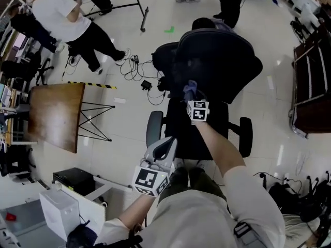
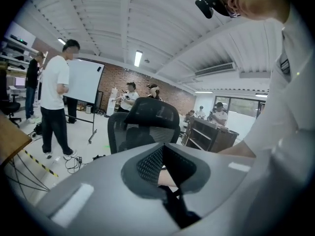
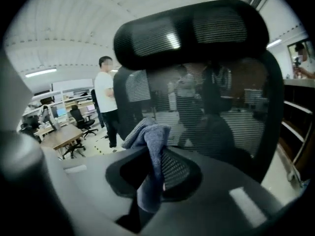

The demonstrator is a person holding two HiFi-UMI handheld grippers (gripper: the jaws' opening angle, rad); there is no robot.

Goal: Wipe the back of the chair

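Chair [image 1: 217, 61] stands right in front of the person, seat nearest them, and its dark net back fills the right gripper view. The right gripper [image 1: 192, 98] pinches a blue cloth [image 3: 150, 141] in its jaws, close up by that back and below the headrest [image 3: 192, 33]. The left gripper [image 1: 166, 146] hangs low by the seat edge, jaws squeezed together on nothing. Bare floor [image 1: 129, 118] lies to the left, with cables [image 1: 135, 68] and a wooden table [image 1: 54, 112] further off. A dark shelf [image 1: 310, 87] stands well off to the right.
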